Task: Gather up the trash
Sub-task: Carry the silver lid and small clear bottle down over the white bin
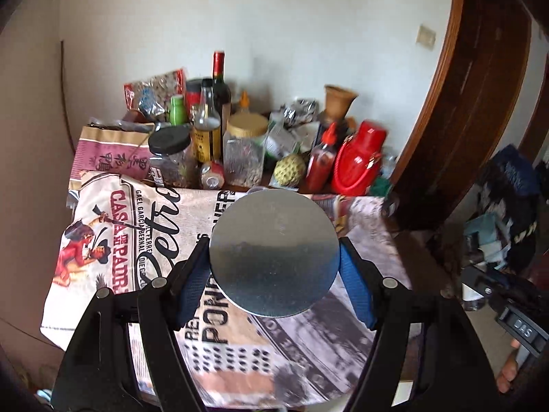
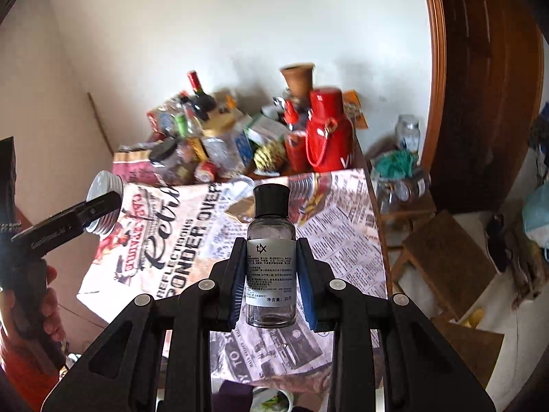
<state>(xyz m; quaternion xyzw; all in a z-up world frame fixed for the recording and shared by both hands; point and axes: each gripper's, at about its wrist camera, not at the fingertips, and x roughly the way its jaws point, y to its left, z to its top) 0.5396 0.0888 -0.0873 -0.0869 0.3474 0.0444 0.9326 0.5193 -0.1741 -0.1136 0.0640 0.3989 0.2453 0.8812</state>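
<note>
A round silver tin (image 1: 274,254) with a flat metal face sits between the blue pads of my left gripper (image 1: 274,255), which is shut on it above the table. From the right wrist view the tin (image 2: 104,185) shows a ribbed side, and my left gripper (image 2: 103,204) holds it over the table's left edge. My right gripper (image 2: 271,250) is shut on a small clear bottle (image 2: 271,274) with a black cap and a white label, held upright above the cloth.
A newspaper-print cloth (image 2: 343,226) covers the table. Its far end is crowded: red flask (image 1: 360,158), wine bottle (image 1: 219,86), jars (image 1: 245,151), red sauce bottle (image 1: 320,158). A wooden stool (image 2: 446,261) and door frame (image 2: 446,103) stand to the right.
</note>
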